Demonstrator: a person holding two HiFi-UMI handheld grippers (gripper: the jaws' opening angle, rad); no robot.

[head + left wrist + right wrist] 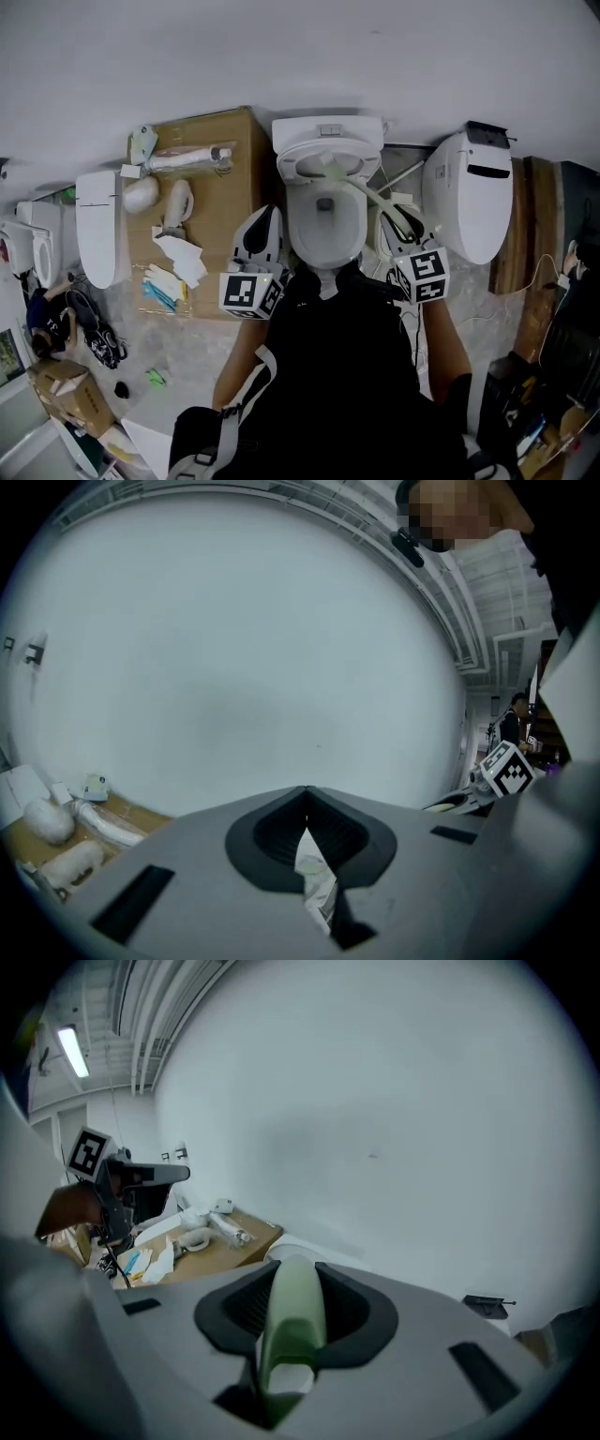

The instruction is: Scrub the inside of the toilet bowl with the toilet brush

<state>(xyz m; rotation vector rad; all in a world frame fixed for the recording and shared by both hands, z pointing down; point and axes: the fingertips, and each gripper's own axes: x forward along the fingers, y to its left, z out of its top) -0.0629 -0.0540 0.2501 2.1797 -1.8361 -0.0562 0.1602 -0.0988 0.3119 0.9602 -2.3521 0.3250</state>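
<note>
The white toilet (325, 246) stands in the middle of the head view with its seat raised and the bowl open. A pale green toilet brush (367, 193) runs from my right gripper (403, 225) up and left, its far end by the back of the bowl under the raised seat. My right gripper (292, 1302) is shut on the green handle (292, 1326). Left of the bowl, my left gripper (265, 217) points upward. In its own view, my left gripper (305, 832) is shut on a crumpled white scrap (315, 874).
A cardboard box (220, 192) left of the toilet carries wrapped white parts and paper. Another white toilet (469, 192) stands close on the right and a third fixture (100, 225) far left. Shoes (98, 339) and small boxes lie on the floor at lower left.
</note>
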